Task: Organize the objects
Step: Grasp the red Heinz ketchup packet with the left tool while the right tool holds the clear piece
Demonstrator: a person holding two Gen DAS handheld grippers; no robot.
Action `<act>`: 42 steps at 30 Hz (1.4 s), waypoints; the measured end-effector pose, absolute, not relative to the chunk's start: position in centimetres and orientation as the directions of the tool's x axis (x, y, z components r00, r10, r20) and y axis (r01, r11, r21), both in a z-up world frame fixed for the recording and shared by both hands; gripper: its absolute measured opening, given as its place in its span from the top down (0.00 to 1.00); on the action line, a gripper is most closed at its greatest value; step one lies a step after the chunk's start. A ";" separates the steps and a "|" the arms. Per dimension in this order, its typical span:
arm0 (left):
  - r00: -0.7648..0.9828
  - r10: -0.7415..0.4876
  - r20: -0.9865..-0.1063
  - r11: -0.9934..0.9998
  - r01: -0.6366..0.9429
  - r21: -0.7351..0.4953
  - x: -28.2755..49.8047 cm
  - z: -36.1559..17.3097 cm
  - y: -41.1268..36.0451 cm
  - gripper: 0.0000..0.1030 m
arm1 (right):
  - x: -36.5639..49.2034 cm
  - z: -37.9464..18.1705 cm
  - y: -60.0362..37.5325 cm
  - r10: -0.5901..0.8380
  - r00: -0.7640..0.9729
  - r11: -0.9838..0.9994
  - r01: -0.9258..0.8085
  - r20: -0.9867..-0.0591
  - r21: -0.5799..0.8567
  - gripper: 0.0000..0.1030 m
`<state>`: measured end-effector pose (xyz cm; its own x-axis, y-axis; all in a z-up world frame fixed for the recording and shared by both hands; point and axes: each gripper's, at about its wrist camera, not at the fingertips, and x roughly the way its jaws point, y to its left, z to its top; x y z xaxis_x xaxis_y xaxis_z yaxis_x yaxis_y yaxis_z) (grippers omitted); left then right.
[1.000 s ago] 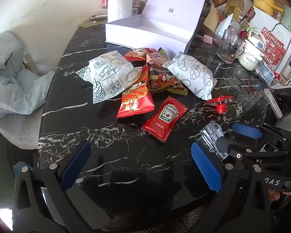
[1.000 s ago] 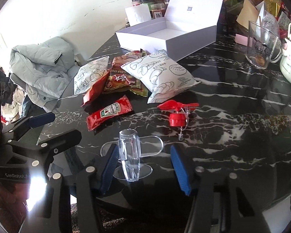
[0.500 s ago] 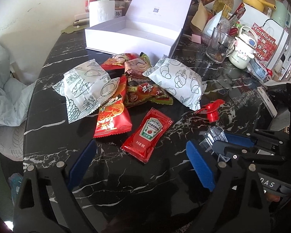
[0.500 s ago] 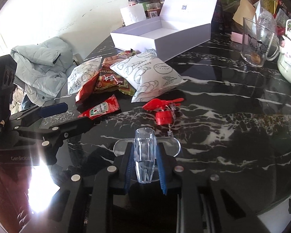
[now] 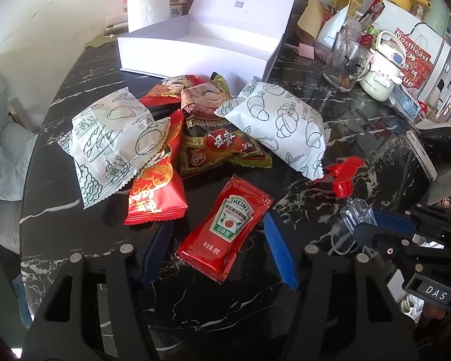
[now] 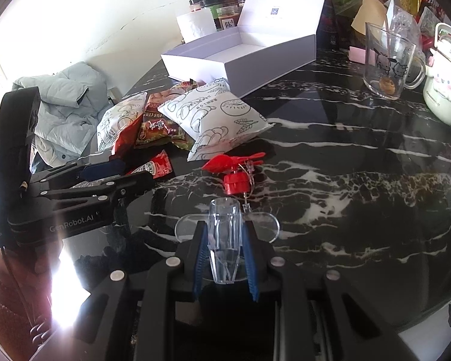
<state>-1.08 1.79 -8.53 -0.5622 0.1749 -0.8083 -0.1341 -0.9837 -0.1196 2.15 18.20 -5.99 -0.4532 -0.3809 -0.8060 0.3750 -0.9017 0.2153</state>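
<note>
Black marble table (image 5: 75,210), Heinz ketchup sachet (image 5: 225,230)

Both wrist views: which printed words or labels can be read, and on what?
"HEINZ": ketchup sachet
"Northeast": red card
"DAS": right claw body tag
"GenRobot.AI": left claw body
"陈": jar label
White box lid print, QR code: too small.
Brown snack packet: lettering unclear.

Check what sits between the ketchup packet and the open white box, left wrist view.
In the left wrist view, the snack pile lies between the Heinz ketchup packet and the white box: a brown snack bag and a red packet behind it.
</note>
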 end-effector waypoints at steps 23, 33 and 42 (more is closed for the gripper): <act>-0.510 0.249 -0.823 -0.963 -0.222 -0.154 0.9 -8.2 2.6 0.65 | 2.6 -6.2 18.7 -0.402 -0.449 -0.891 0.393 -0.798 0.227 0.78; -0.518 0.243 -0.820 -0.962 -0.238 -0.135 0.3 -8.3 3.6 0.40 | 2.7 -6.1 18.3 -0.425 -0.438 -0.873 0.431 -0.792 0.230 0.54; -0.538 0.151 -0.829 -0.974 -0.225 -0.031 0.2 -8.5 4.4 0.74 | 2.5 -6.3 18.6 -0.400 -0.469 -0.891 0.401 -0.788 0.214 0.79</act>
